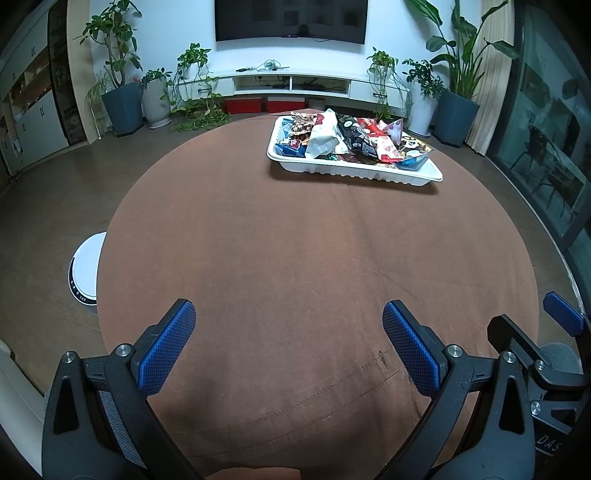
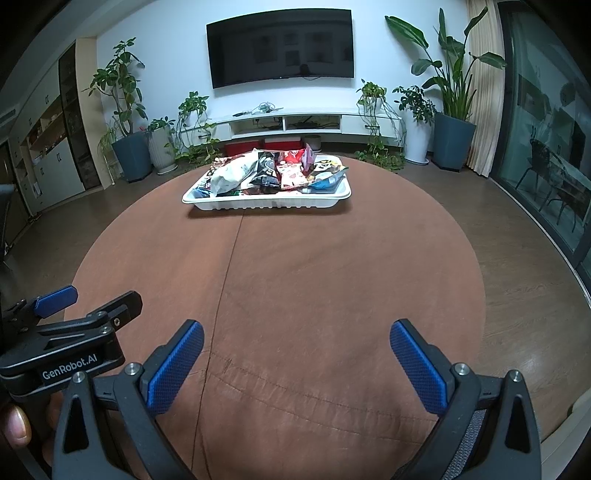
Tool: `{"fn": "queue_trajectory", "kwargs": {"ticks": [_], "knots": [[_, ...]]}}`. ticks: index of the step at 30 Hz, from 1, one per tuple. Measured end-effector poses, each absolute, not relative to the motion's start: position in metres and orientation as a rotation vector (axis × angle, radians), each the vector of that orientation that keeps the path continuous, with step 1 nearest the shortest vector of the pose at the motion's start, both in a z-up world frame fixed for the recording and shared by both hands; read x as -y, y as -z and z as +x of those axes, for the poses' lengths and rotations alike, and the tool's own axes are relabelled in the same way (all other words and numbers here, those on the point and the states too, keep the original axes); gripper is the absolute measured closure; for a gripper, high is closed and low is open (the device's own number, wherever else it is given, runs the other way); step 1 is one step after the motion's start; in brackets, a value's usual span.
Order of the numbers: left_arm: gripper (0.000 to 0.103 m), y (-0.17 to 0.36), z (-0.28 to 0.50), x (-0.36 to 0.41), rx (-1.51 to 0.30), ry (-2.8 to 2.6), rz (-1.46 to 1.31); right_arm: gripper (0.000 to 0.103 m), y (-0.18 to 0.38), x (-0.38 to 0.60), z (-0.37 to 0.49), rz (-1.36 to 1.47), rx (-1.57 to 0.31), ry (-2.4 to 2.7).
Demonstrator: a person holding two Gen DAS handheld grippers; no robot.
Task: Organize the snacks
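Note:
A white plastic tray [image 1: 369, 174] holds a heap of several snack packets [image 1: 347, 136] at the far side of the round table with a brown cloth [image 1: 295, 258]. The tray also shows in the right wrist view [image 2: 266, 202], with its snack packets [image 2: 273, 171]. My left gripper [image 1: 289, 314] is open and empty, low over the near part of the table. My right gripper [image 2: 297, 332] is open and empty, also near the front. The right gripper shows at the right edge of the left wrist view [image 1: 535, 343]; the left gripper shows at the left edge of the right wrist view [image 2: 66, 325].
A white round robot vacuum [image 1: 86, 269] sits on the floor left of the table. Potted plants [image 1: 122, 96], a white TV cabinet [image 1: 295, 83] and a wall TV [image 1: 291, 18] stand beyond. Glass doors [image 1: 546, 147] are at the right.

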State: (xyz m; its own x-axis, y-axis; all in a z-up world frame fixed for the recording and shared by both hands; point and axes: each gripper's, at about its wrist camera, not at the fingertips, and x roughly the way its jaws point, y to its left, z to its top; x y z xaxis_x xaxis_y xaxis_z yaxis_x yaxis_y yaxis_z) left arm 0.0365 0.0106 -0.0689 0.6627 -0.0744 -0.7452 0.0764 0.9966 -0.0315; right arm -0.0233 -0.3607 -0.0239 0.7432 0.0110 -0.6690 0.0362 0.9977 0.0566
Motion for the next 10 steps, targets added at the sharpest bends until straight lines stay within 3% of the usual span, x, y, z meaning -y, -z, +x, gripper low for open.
{"fn": "queue_trajectory", "kwargs": {"ticks": [10], "knots": [[0.000, 0.067, 0.037, -0.012, -0.821, 0.083, 0.017, 0.000, 0.029, 0.359, -0.033, 0.091, -0.748, 0.011]]}}
